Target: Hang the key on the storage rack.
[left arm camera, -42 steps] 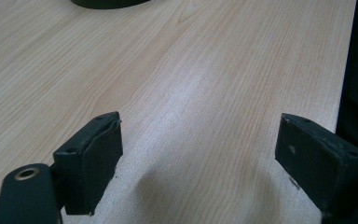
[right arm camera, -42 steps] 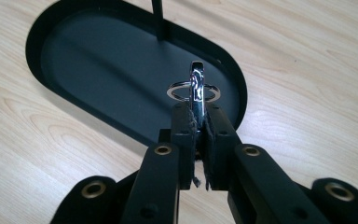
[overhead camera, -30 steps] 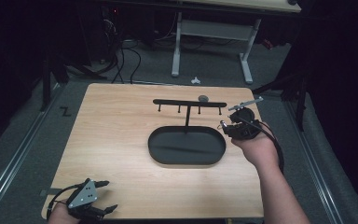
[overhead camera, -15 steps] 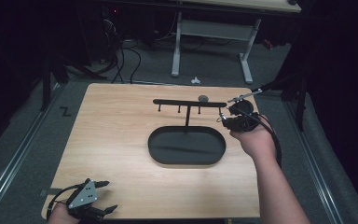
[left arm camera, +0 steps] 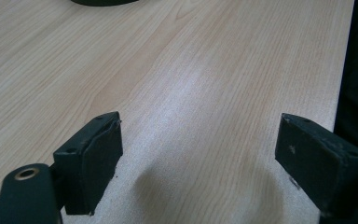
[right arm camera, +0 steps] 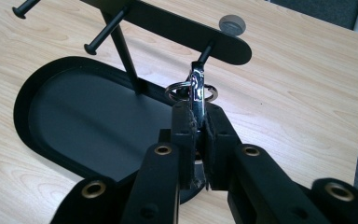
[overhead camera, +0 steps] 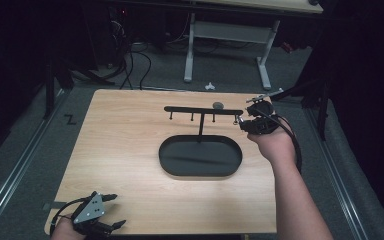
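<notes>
Silver clip [right arm camera: 196,91] with a key ring [right arm camera: 186,88] on it is what I've got pinched in the right gripper [right arm camera: 196,128]. Its fingers are clamped tight on the clip's lower end, and the top of the clip sits right up at the last peg [right arm camera: 204,52] under the end of the black rack [overhead camera: 202,110]. I can't tell whether it's hooked on yet.

Left gripper [overhead camera: 111,210] is parked at the near left corner of the tabletop [overhead camera: 125,150], fingers [left arm camera: 91,161] wide apart with nothing between them.

My take on doing this bit well: keep the clip upright, bring the loop level with the peg's knob, slide it over and past the knob, and only then let go. Release early and I'd guess it drops into the oval tray [overhead camera: 200,156] below. Go slow, since the rack stands on one thin post and a shove could probably tip or slide it.

On views: the right gripper view gives me the clip, ring and peg close up, plus a small grey disc [right arm camera: 232,23] on the wood behind the rack. From the high view the clip is just a speck at the rack's end, but I get both hands and the whole layout. The left gripper view is bare wood grain and a sliver of tray edge.
</notes>
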